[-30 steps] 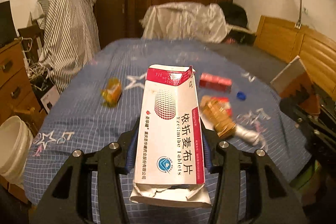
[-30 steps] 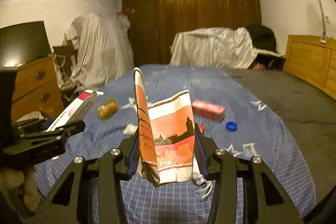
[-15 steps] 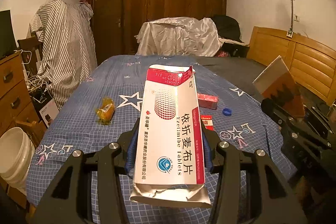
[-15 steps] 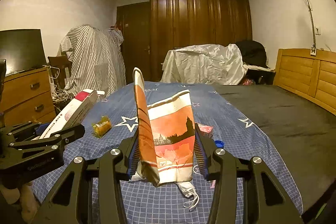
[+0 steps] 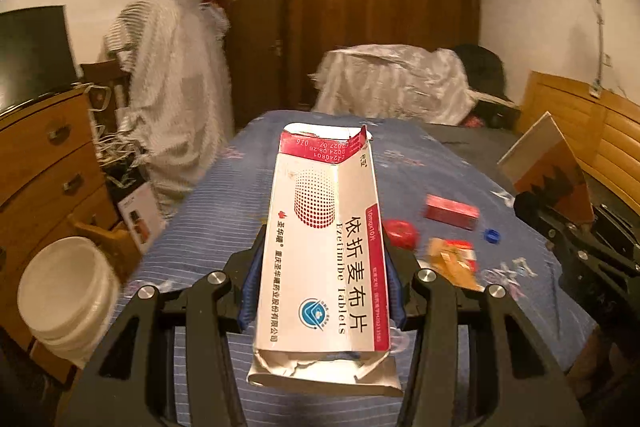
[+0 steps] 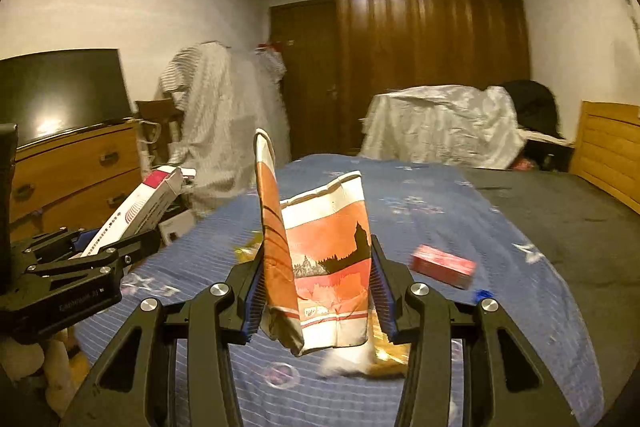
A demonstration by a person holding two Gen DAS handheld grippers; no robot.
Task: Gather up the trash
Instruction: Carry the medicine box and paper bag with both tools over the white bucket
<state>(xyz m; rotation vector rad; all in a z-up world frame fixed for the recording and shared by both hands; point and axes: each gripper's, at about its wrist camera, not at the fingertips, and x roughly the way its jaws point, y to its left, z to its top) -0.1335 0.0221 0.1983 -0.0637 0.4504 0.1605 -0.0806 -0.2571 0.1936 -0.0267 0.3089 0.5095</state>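
**Both grippers carrying trash above the bed**

Left gripper (image 5: 322, 291) is clamped partway on a torn white-and-red tablet box (image 5: 324, 247), held upright off the blue bed cover (image 5: 224, 211). Right gripper (image 6: 316, 291) pinches a crumpled orange paper bag (image 6: 324, 267) just as firmly. On the cover, a red box (image 6: 442, 265) sits toward the right edge; the scraps behind the bag are smeared, hard to identify

torn white-and-red pill box (image 5: 324, 259) stands upright, clamped; crumpled orange pack (image 6: 320, 267) likewise; red box (image 5: 451, 211), blue cap (image 5: 493, 235) lie on bed.
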